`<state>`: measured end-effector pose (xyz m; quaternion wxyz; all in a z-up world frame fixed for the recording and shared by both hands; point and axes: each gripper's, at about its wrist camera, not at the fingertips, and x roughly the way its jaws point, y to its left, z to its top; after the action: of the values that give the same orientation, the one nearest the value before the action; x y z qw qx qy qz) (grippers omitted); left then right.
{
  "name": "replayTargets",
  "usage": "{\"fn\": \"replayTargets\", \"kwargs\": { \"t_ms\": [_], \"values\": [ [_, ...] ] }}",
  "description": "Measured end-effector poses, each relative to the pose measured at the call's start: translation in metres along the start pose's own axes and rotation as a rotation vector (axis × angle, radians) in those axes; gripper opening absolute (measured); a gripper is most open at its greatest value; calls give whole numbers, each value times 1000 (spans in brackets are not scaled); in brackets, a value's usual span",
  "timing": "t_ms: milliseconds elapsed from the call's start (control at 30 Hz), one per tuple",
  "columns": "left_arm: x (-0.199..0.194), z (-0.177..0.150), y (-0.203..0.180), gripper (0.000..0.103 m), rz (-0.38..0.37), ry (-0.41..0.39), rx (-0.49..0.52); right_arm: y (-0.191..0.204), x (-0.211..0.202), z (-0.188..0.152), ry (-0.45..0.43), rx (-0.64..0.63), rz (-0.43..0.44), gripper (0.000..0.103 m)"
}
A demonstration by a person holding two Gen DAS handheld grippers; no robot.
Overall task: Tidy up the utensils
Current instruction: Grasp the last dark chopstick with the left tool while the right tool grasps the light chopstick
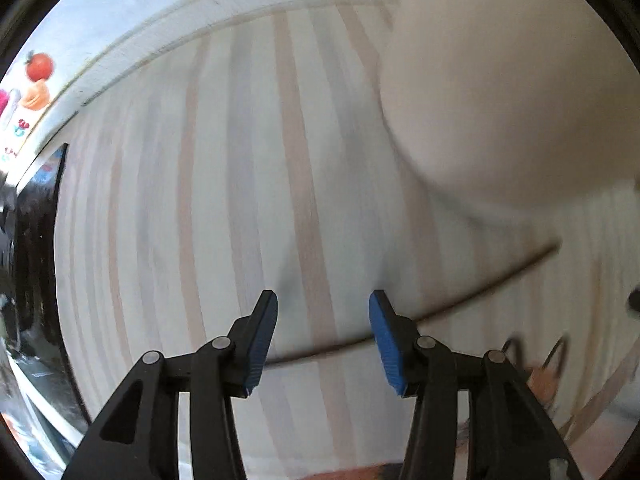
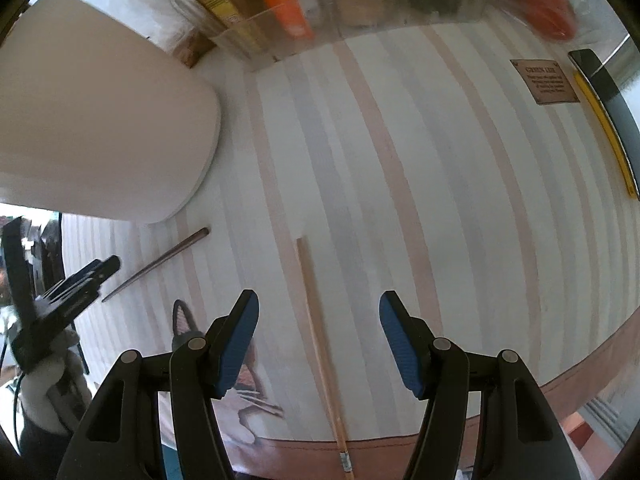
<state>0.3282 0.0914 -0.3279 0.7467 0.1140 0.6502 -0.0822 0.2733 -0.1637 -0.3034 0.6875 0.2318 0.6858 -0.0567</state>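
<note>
Blue-padded and spread apart, the right tool [image 2: 319,334] hangs above the striped cloth [image 2: 460,216] that covers the desk, nothing pinched between its pads; a light wooden chopstick [image 2: 320,344] lies on the cloth in the gap between the fingers, running from the cloth's near edge away toward the middle of the desk. Just left of it, near the same edge, a printed figure with a pointed ear [image 2: 182,314] shows on the cloth. Further left, a dark chopstick [image 2: 156,265] lies at a slant, well apart from the light one, with the left tool [image 2: 100,270] beside its thin end at the cloth's left edge. In the left wrist view, which is blurred, the left tool [image 1: 323,336] points down at the cloth with its jaws parted and nothing between the pads; the dark chopstick [image 1: 460,290] runs behind its right finger and off toward the right. Beyond the dark chopstick stands a large cream-white container [image 2: 92,120] at the desk's far left corner. A brown label [image 2: 545,81] is printed on the cloth near the far right corner, with a yellow strip [image 2: 604,132] and a dark slab [image 2: 608,92] along the right edge. At the far edge a clear plastic bin [image 2: 360,16] holds upright packets, orange and yellow among them.
</note>
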Motion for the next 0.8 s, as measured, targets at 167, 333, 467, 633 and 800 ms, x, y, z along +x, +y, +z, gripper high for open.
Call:
{"fn": "replayTargets", "kwargs": {
  "t_ms": [167, 333, 467, 633, 800],
  "values": [
    [-3, -41, -23, 47, -88, 101, 27, -4, 0, -4, 6, 1, 9, 65],
    [-20, -80, -51, 47, -200, 159, 53, -21, -8, 2, 6, 5, 17, 65],
    [-41, -102, -85, 48, -210, 133, 239, -38, -13, 0, 2, 17, 19, 65],
    [-37, -140, -162, 48, -125, 155, 537, -57, -9, -6, 16, 30, 15, 65],
    [-36, -145, -188, 13, -108, 131, 532, -73, -7, -14, 27, 54, 13, 65]
  ]
}}
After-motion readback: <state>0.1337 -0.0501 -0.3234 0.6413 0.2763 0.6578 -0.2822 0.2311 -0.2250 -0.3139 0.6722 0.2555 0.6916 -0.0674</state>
